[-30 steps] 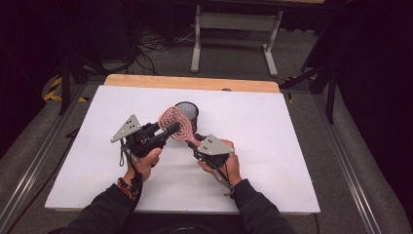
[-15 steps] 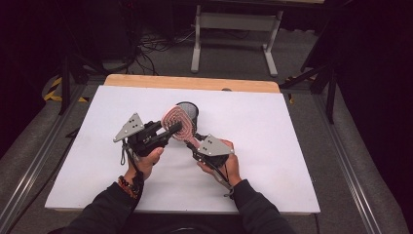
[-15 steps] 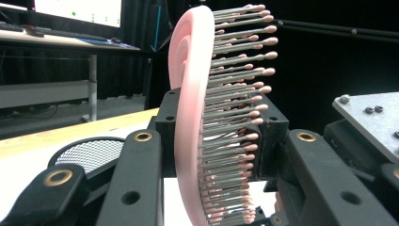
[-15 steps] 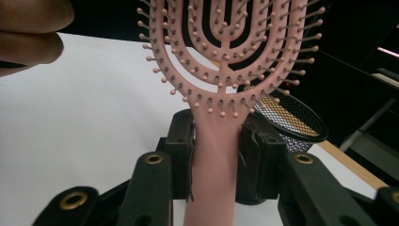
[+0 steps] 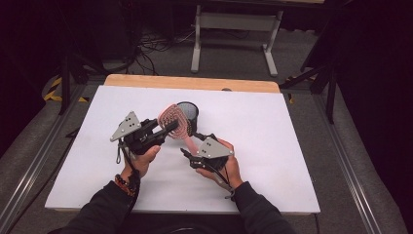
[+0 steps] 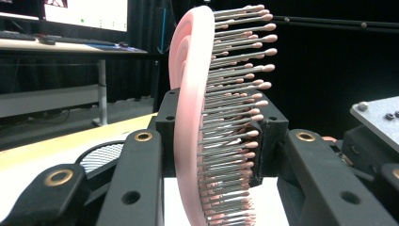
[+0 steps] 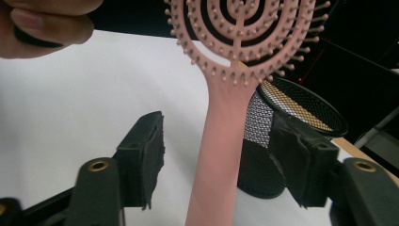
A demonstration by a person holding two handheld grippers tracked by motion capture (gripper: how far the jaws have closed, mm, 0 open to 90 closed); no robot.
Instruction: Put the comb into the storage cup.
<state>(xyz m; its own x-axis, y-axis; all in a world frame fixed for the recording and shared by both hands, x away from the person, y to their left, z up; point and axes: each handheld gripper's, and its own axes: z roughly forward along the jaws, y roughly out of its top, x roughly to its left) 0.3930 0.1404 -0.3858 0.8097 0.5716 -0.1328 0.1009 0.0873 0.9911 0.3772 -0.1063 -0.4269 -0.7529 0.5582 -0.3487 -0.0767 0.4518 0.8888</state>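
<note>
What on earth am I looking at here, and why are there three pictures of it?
There is no robot. A person sits at a white table top and holds a black two-jaw hand gripper in each hand.

The wide picture comes from a fixed camera overhead. The other two come from small cameras that ride on the grippers and look out along their jaws.

On the table stands a black wire-mesh cup.

The left gripper clamps the head of a pink plastic hairbrush with pins and holds it up off the table. The right gripper has its jaws open on either side of the brush's handle, with a gap on each side.
</note>
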